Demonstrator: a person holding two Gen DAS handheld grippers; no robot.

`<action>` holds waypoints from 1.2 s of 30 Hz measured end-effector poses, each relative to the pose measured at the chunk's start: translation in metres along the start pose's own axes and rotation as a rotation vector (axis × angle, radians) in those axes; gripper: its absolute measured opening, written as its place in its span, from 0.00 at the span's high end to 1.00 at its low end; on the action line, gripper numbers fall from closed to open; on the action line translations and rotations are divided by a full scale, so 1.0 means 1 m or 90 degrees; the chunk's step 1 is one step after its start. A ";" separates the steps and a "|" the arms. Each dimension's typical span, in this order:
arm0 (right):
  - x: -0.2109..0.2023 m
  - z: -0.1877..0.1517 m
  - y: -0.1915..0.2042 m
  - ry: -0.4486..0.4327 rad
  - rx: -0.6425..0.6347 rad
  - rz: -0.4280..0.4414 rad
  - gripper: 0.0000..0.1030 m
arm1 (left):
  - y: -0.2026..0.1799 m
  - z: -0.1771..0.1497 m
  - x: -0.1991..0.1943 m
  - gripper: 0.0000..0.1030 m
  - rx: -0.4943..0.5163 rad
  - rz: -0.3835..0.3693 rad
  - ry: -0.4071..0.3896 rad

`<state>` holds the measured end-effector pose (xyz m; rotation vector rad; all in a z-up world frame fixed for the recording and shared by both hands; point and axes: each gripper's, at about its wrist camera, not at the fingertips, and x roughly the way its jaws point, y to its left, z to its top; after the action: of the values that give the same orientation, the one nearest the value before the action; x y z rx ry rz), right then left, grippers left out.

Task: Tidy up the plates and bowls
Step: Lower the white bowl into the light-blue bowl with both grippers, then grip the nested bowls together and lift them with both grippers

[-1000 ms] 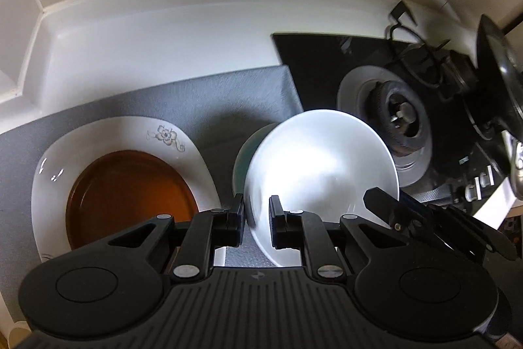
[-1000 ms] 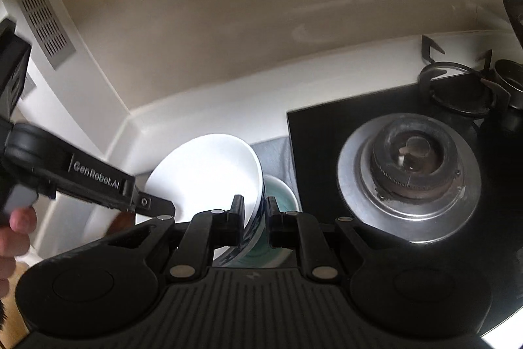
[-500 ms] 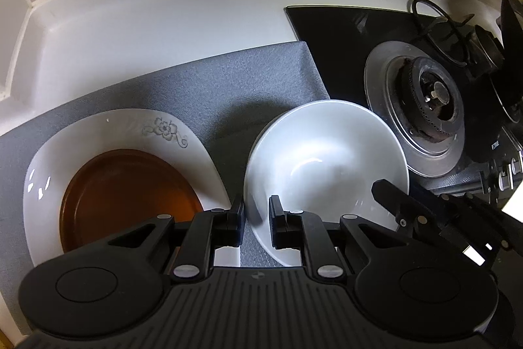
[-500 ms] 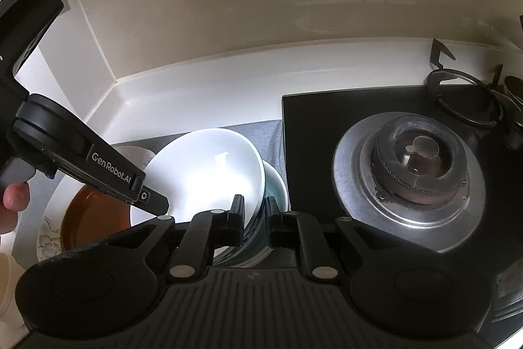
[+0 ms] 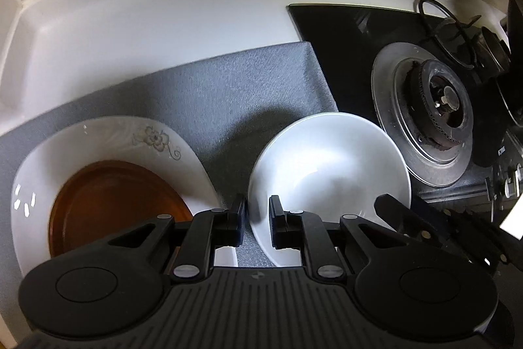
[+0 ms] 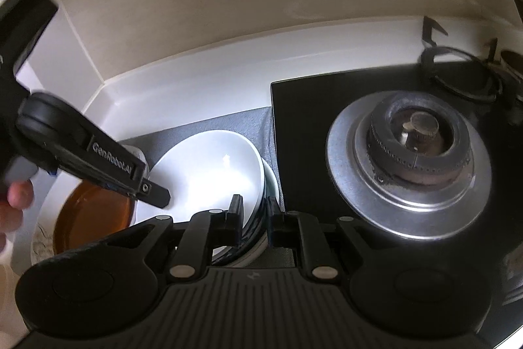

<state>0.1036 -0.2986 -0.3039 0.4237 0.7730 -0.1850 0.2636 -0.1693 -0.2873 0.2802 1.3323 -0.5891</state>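
Observation:
A white bowl [image 5: 330, 165] sits nested in a teal bowl [image 6: 271, 182] on a grey mat [image 5: 228, 94]. My right gripper [image 6: 255, 218] is shut on the white bowl's near right rim [image 6: 251, 185]. My left gripper [image 5: 256, 218] hovers at the bowl's left rim, fingers narrowly apart with the rim between them; whether they pinch it I cannot tell. To the left, a brown plate [image 5: 114, 205] lies on a white flowered plate [image 5: 108, 136]; both also show in the right wrist view [image 6: 91, 215].
A black gas hob with a steel burner [image 5: 434, 116] lies right of the mat, also in the right wrist view [image 6: 412, 159]. A pan support [image 6: 457, 71] stands at the back. White counter and wall [image 5: 163, 22] close the rear and left.
The white bowl has come down into the teal bowl, which it now nearly covers. Both grippers moved down and closer with it.

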 end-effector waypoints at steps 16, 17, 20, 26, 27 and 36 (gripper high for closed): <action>0.002 -0.006 -0.048 0.028 0.187 0.074 0.58 | 0.005 -0.005 0.017 0.83 -0.028 -0.024 0.013; 0.006 -0.007 -0.048 0.033 0.193 0.092 0.59 | 0.003 -0.006 0.016 0.83 -0.024 -0.021 0.011; 0.007 -0.009 -0.042 0.036 0.175 0.086 0.74 | 0.004 -0.012 0.015 0.83 -0.026 -0.024 0.022; 0.006 -0.012 -0.036 0.052 0.133 0.078 0.71 | 0.006 -0.027 0.014 0.80 -0.034 -0.046 0.016; 0.009 -0.011 -0.035 0.060 0.131 0.076 0.68 | 0.005 -0.026 0.016 0.79 -0.036 -0.045 0.020; 0.023 -0.011 -0.033 0.076 0.126 0.068 0.68 | -0.014 -0.032 0.021 0.69 -0.002 -0.008 0.022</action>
<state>0.1027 -0.3233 -0.3374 0.6671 0.8508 -0.1373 0.2316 -0.1695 -0.3125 0.2811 1.3697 -0.5957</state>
